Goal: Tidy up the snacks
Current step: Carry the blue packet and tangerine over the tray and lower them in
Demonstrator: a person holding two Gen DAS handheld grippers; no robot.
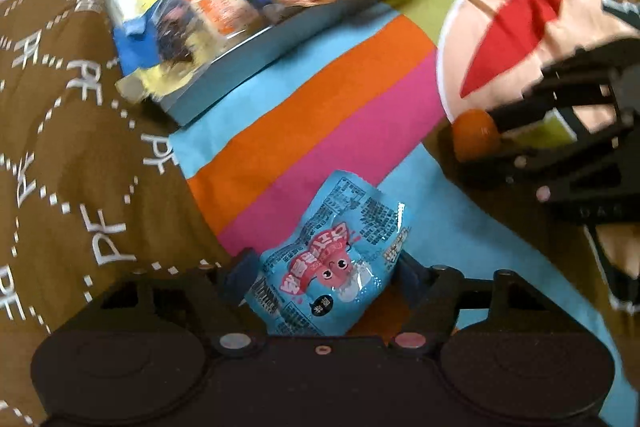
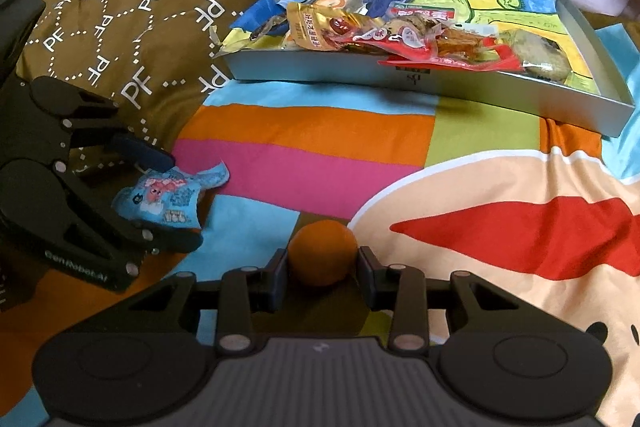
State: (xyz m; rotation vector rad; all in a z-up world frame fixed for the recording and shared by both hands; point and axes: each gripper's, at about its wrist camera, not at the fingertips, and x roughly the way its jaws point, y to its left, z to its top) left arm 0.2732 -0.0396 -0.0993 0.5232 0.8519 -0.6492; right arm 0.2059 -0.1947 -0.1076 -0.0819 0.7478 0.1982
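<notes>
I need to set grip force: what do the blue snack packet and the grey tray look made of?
Blue snack packet: thin glossy plastic film, judging by its crinkles, glare and printed surface. Grey tray: probably matte cardboard, with thin, straight, dull walls, though thin metal can't be ruled out.

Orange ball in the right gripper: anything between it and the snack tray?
Nothing visible. Only bare striped bedspread lies between the orange ball in the right gripper and the tray; its near wall must be cleared.

One grey tray (image 2: 420,83) holds several snack packets, too piled to count. Near the tray lie one blue packet (image 2: 168,199) and one orange ball (image 2: 322,251).
</notes>
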